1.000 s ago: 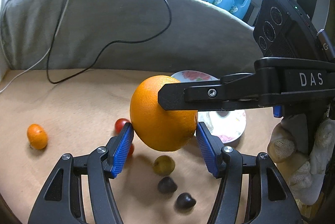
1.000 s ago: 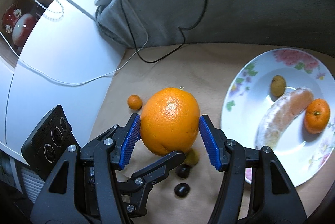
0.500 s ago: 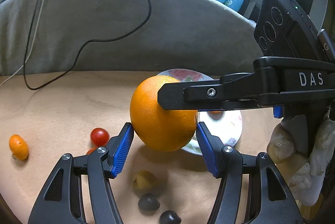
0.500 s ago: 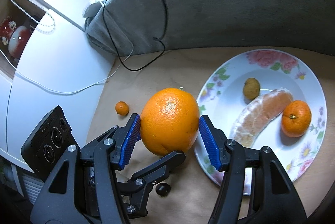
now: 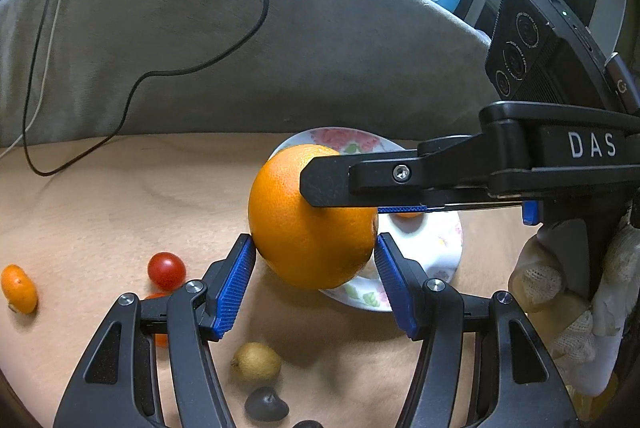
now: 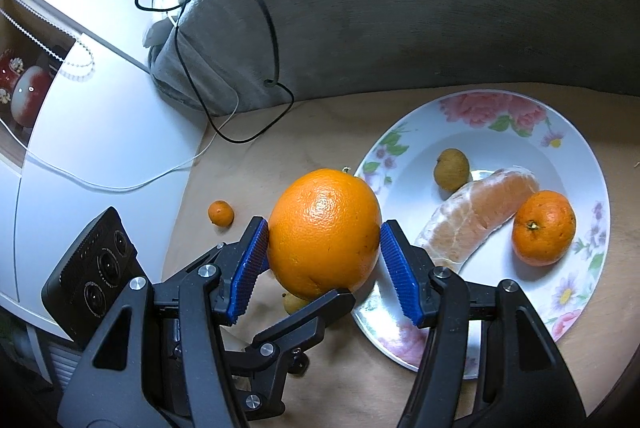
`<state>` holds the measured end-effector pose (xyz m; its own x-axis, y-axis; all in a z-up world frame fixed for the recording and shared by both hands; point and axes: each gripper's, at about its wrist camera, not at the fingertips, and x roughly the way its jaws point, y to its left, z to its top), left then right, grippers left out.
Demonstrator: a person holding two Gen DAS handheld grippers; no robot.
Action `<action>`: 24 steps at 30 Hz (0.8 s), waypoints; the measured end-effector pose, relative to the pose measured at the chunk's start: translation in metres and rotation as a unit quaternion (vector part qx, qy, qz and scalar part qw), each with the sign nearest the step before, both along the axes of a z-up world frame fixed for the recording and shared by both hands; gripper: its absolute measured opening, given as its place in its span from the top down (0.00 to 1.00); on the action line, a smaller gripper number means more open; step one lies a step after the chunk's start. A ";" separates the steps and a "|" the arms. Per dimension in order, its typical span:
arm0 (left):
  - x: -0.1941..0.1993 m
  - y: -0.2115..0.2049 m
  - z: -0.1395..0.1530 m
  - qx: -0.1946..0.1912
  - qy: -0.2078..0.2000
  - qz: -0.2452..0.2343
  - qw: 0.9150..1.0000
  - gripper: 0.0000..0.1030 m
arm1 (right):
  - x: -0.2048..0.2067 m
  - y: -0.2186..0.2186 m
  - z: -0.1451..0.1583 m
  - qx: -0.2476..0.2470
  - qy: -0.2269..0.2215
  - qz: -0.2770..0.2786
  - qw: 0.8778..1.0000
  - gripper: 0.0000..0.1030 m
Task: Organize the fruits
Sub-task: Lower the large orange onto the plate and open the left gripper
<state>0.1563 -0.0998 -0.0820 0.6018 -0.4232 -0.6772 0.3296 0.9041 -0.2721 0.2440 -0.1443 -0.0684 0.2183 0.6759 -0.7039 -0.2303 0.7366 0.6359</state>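
Observation:
A large orange [image 5: 296,228] hangs above the tan table, gripped by both grippers at once. My left gripper [image 5: 314,242] is shut on it, blue pads pressing its left and right sides. My right gripper [image 6: 324,234] is shut on the same orange [image 6: 324,228], and one of its black fingers [image 5: 360,180] crosses in from the right. The floral plate [image 6: 580,148] lies just right of the orange and holds a brown fruit [image 6: 452,168], a peeled citrus piece [image 6: 480,212] and a mandarin [image 6: 544,228]. The orange partly hides the plate [image 5: 440,248] in the left wrist view.
Loose on the table lie a cherry tomato [image 5: 166,270], a small mandarin [image 5: 18,288], a yellowish fruit [image 5: 256,362] and a dark fruit [image 5: 266,404]. A grey cushion [image 5: 280,48] with a black cable [image 5: 160,72] bounds the back. A gloved hand [image 5: 560,288] holds the right gripper.
Both grippers, still holding the orange, have moved toward the plate, which now sits closer and larger. The loose fruits have slid away to the left and down.

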 end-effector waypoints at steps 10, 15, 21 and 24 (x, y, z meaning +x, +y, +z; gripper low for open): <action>-0.002 -0.007 0.004 0.009 -0.010 -0.004 1.000 0.41 | 0.002 -0.006 0.011 -0.017 -0.028 -0.017 0.999 0.40; -0.008 -0.002 0.014 0.013 -0.024 -0.001 1.000 0.41 | 0.003 -0.015 0.021 -0.011 -0.044 -0.032 0.998 0.38; -0.013 0.008 0.016 0.013 -0.026 0.007 1.000 0.41 | -0.002 -0.027 0.028 -0.015 -0.062 -0.053 0.997 0.28; -0.016 0.012 0.017 0.013 -0.027 0.011 0.999 0.41 | -0.006 -0.031 0.031 -0.021 -0.069 -0.061 0.996 0.28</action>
<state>0.1407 -0.0874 -0.0647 0.6469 -0.3930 -0.6535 0.3240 0.9174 -0.2310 0.2377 -0.1752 -0.0376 0.3929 0.6089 -0.6891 -0.2205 0.7899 0.5722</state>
